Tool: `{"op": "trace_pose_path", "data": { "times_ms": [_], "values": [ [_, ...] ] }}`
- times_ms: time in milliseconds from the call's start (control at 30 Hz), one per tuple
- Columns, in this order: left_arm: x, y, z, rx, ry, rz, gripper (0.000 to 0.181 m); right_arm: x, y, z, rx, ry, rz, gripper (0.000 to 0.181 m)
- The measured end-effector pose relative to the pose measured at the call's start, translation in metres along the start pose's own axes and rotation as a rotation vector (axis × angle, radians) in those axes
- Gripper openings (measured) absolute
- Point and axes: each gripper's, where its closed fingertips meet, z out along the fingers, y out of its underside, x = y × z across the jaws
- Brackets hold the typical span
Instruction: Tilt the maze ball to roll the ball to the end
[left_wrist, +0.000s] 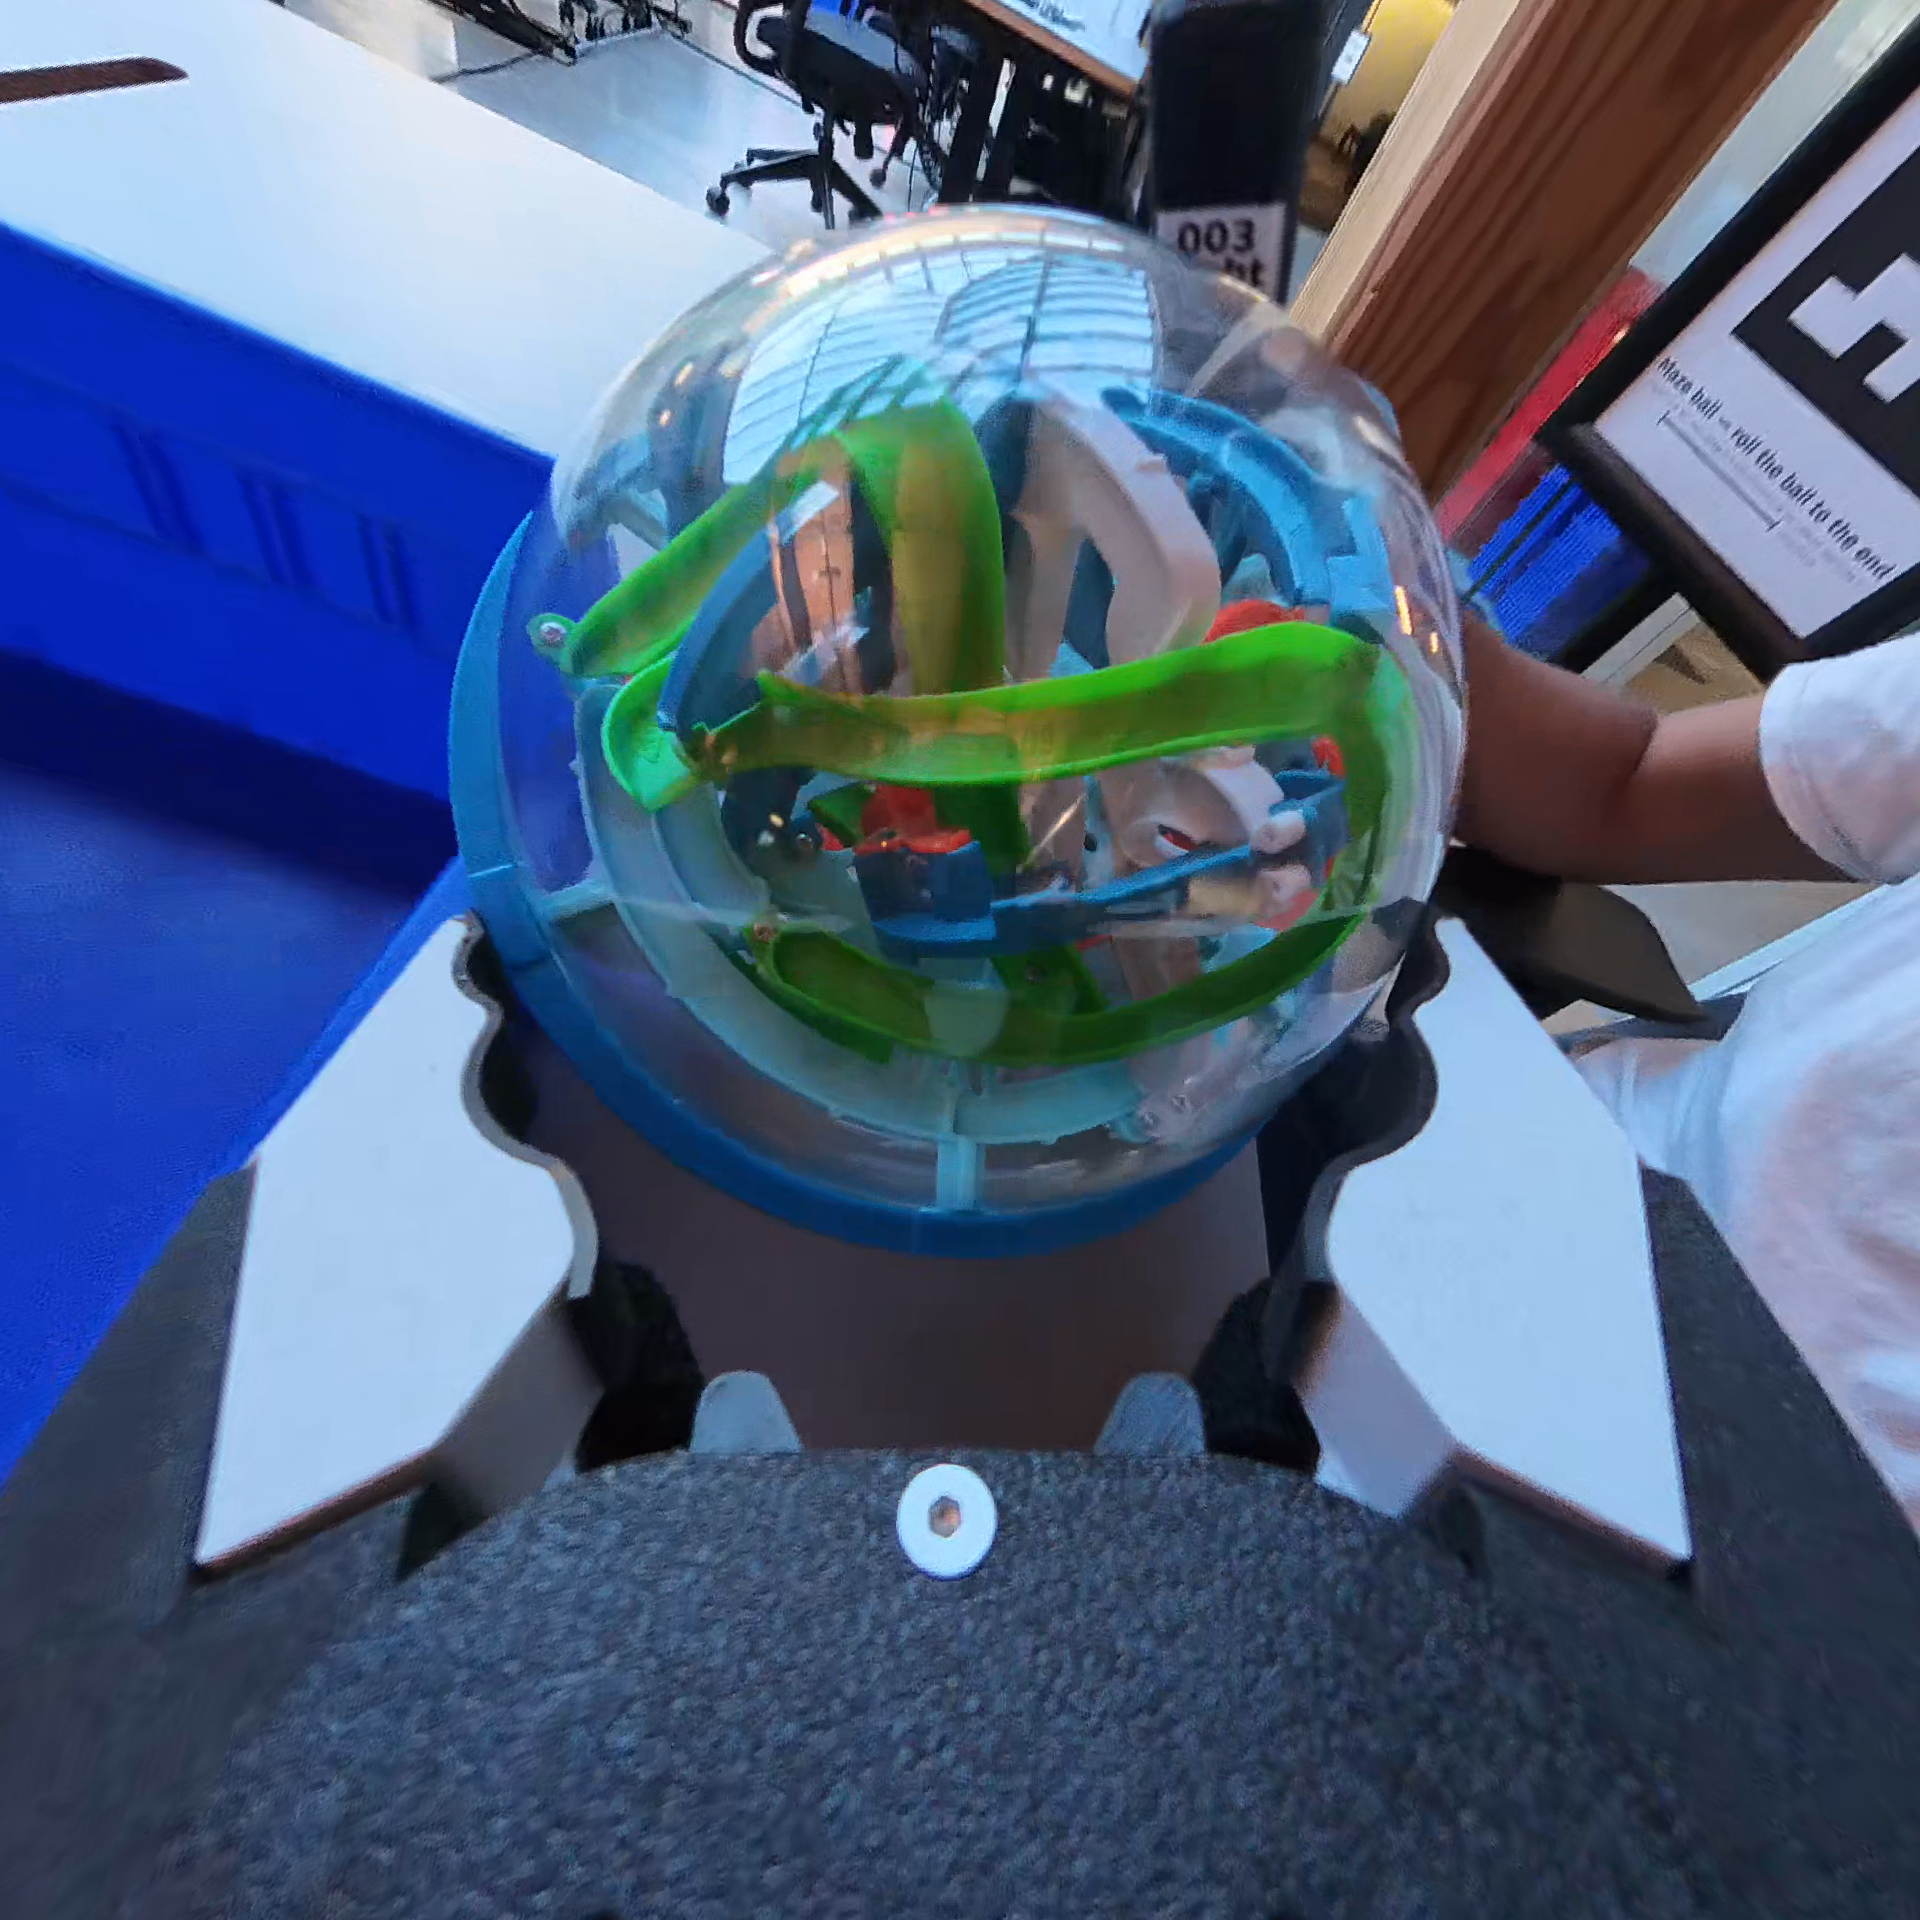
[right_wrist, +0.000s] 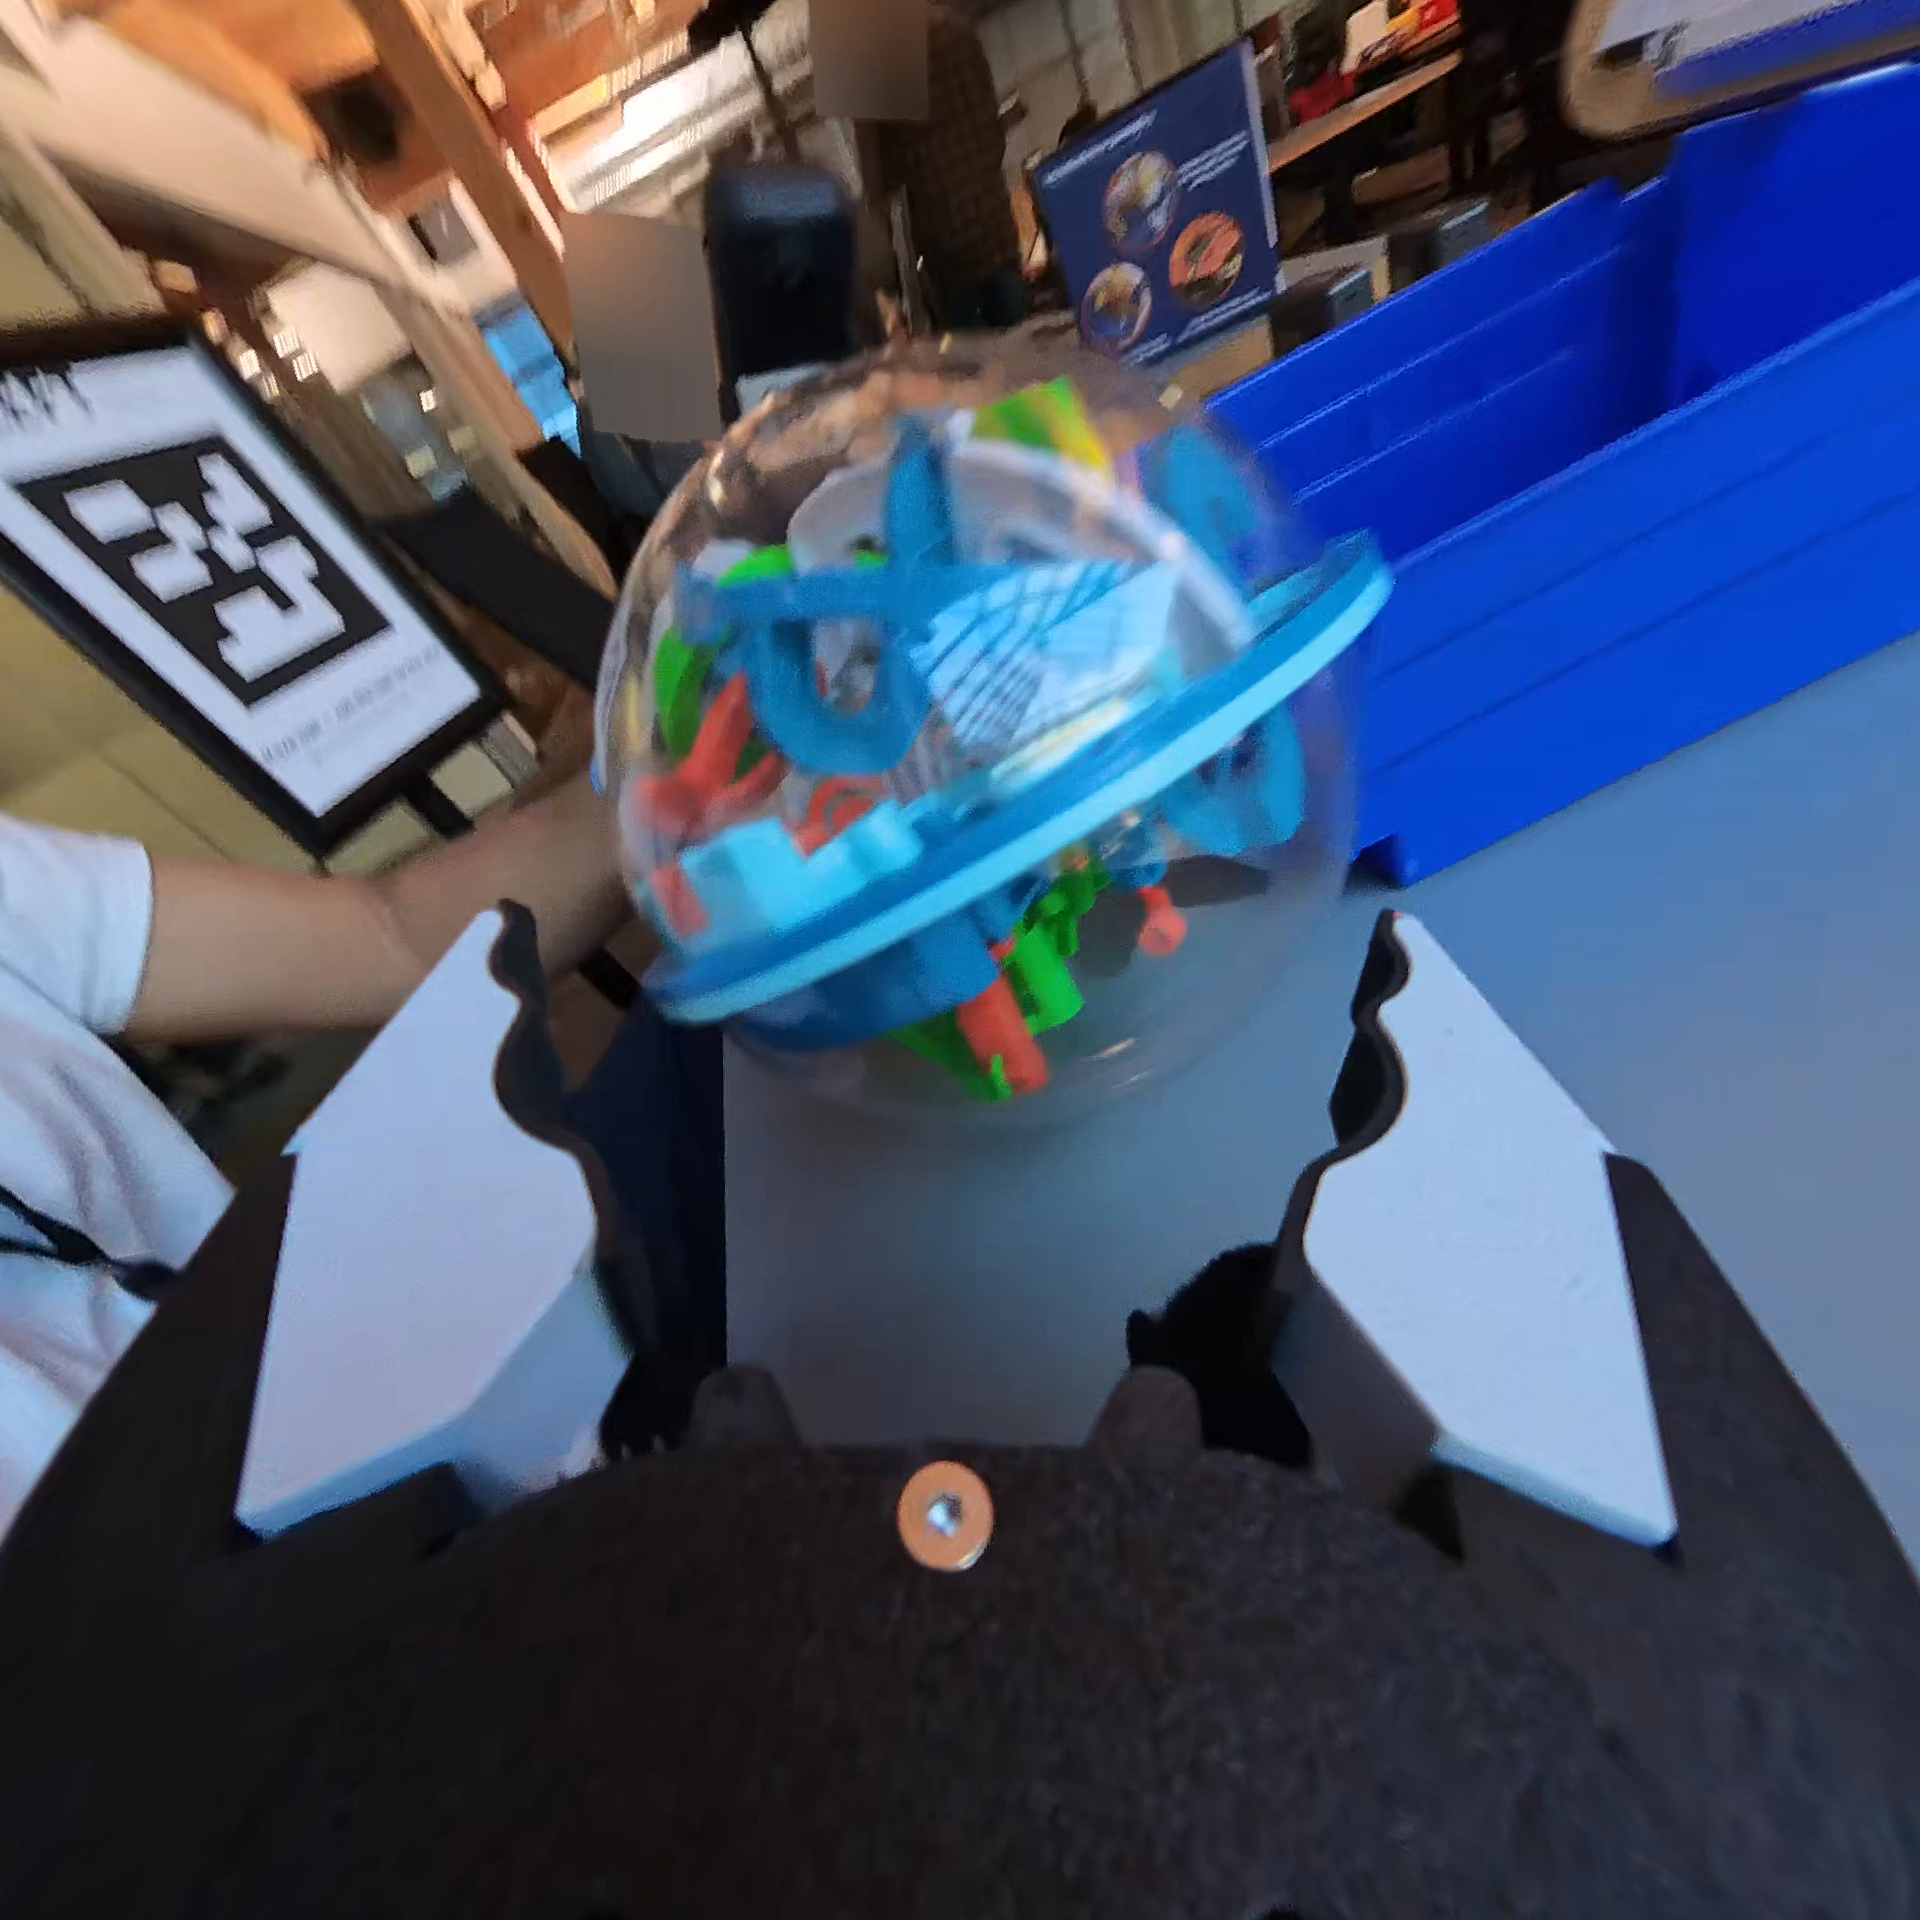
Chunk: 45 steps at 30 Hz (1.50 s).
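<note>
Left tool (left_wrist: 956, 997): jaws spread wide, cradling the maze ball (left_wrist: 956, 707) between its two fingers, which touch the sphere's lower flanks. Right tool (right_wrist: 951, 1029): jaws equally wide; the maze ball (right_wrist: 987, 727) sits just ahead of its fingertips, contact cannot be confirmed through the blur. Ball is raised above the grey desk (right_wrist: 1662, 1039), its blue equator ring (right_wrist: 1039, 831) tilted. Blue bin (right_wrist: 1610, 468) lies beyond it. A person's forearm (left_wrist: 1600, 779) is at the ball's far side.

both wrist cameras face the maze ball (left_wrist: 951, 717) closely from opposite sides
</note>
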Motion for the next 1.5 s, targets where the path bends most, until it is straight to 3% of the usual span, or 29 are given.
{"op": "trace_pose_path", "data": {
  "times_ms": [100,267,367,500,533,633,767,833,867,1000,1067,1133,1233,1367,1500],
  "values": [
    [0.001,0.008,-0.001,0.003,0.009,-0.053,0.159,-0.010,0.021,0.015,-0.090,0.032,-0.122,0.154],
    [0.006,0.021,0.002,-0.039,-0.031,-0.113,0.159,0.000,0.016,0.030,-0.070,0.176,-0.264,0.154],
    [0.020,0.043,0.007,-0.127,-0.018,-0.125,0.158,-0.012,0.008,0.028,-0.043,0.108,-0.288,0.154],
    [0.029,0.078,0.006,-0.312,-0.061,-0.010,0.151,-0.020,0.000,0.027,0.001,0.024,-0.183,0.153],
    [0.025,0.077,-0.001,-0.319,-0.089,0.002,0.159,-0.019,-0.002,0.028,-0.005,0.017,-0.174,0.152],
    [0.010,0.049,-0.028,-0.266,-0.194,0.074,0.160,-0.016,-0.009,0.034,-0.032,0.006,-0.154,0.151],
    [0.016,0.000,-0.036,-0.139,-0.130,0.166,0.158,-0.019,-0.020,0.048,-0.055,-0.031,-0.167,0.150],
    [0.014,0.005,-0.027,-0.188,-0.095,0.168,0.151,-0.025,-0.029,0.050,-0.014,-0.061,-0.180,0.150],
    [0.013,0.011,-0.023,-0.205,-0.088,0.170,0.156,-0.025,-0.029,0.047,0.007,-0.066,-0.189,0.152],
    [0.011,0.011,-0.023,-0.090,-0.057,0.111,0.157,-0.012,-0.001,0.034,-0.014,-0.063,-0.161,0.154],
    [0.007,0.009,-0.024,-0.019,-0.040,0.052,0.157,-0.013,0.014,0.044,-0.045,-0.080,-0.157,0.155],
    [0.005,0.007,-0.027,0.031,-0.033,0.004,0.157,-0.004,0.016,0.059,-0.064,0.013,-0.184,0.152],
    [0.013,0.018,-0.032,0.009,0.023,-0.099,0.156,-0.013,0.001,0.063,-0.163,0.027,-0.184,0.151],
    [0.045,0.027,-0.030,0.053,0.160,-0.135,0.155,-0.050,-0.043,0.062,-0.087,0.010,-0.273,0.150],
    [0.051,0.034,-0.029,0.056,0.174,-0.146,0.153,-0.056,-0.046,0.064,-0.150,0.019,-0.259,0.150]
  ]
}}
